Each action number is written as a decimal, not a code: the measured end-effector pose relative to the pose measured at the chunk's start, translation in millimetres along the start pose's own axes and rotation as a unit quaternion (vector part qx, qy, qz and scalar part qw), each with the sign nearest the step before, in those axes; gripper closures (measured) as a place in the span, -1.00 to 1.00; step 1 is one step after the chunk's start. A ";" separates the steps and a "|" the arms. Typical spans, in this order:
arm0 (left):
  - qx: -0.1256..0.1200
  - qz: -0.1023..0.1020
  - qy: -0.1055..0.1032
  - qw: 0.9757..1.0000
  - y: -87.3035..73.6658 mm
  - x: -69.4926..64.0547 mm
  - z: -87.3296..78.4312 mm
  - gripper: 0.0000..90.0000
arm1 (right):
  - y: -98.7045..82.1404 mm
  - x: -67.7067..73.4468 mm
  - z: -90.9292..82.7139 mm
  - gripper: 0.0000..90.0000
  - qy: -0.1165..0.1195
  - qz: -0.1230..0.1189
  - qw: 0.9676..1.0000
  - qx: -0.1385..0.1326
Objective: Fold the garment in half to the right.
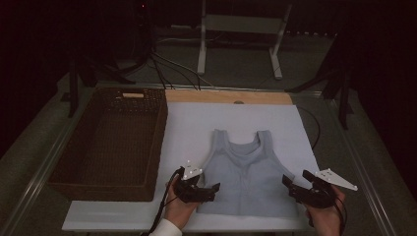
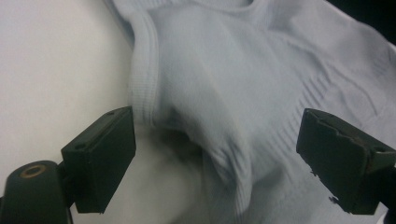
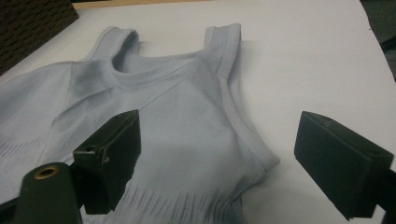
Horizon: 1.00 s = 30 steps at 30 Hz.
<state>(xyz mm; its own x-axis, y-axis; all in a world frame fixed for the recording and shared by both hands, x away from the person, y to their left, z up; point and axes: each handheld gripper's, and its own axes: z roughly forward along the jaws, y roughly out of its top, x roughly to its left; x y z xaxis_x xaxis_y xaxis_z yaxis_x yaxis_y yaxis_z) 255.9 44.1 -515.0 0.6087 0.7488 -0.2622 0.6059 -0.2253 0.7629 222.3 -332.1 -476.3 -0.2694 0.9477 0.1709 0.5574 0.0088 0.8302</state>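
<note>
High view: a pale blue tank top (image 1: 244,173) lies flat on the white board (image 1: 187,123), straps pointing away from the person and hem toward the near edge, so its long axis runs from near to far. The brown woven basket (image 1: 110,142) stands well to the left of the top, apart from it.

The left gripper (image 1: 212,188) sits at the top's lower left edge, its tips pointing inward over the cloth. The right gripper (image 1: 289,183) sits at the lower right edge, likewise pointing inward. Each hand is thus about equally near its own side of the top, and the garment lies between the two.

In the left gripper view the jaws stand wide apart, with the ribbed armhole edge of the top (image 2: 144,84) just beside the left jaw and a raised fold of cloth running down between them; the pads do not press on it. In the right gripper view the jaws also stand wide, clasping nothing, and the top's right armhole corner (image 3: 266,161) lies between them, on the board.

My judgement is that the coming move turns on each gripper closing on its own side edge, the left on the fold at the armhole, the right on the corner under the strap.
</note>
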 end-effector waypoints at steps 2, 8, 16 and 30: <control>0.002 -0.004 -0.004 1.000 -2.0 0.4 0.1 -0.63 | -0.1 0.0 -0.2 -0.66 0.000 0.001 1.000 0.000; 0.010 -0.013 -0.025 1.000 -1.7 0.1 5.1 -0.49 | -0.1 -0.8 -0.1 -0.66 -0.002 0.002 1.000 -0.001; -0.006 -0.037 -0.024 0.999 14.1 8.9 12.7 -0.48 | 0.2 -1.1 -0.4 -0.65 -0.004 0.004 1.000 -0.003; -0.015 -0.057 -0.001 0.998 25.0 12.8 9.6 0.53 | 0.3 -1.4 -1.3 -0.65 -0.004 0.003 1.000 -0.003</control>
<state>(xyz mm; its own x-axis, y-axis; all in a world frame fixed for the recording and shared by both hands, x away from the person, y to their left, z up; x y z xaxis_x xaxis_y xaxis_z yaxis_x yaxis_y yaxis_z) 283.8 42.1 -505.0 0.5372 0.7679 -0.3490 0.6555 -0.1198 0.7456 221.9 -333.9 -475.6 -0.2595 0.9504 0.1717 0.5537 0.0008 0.8327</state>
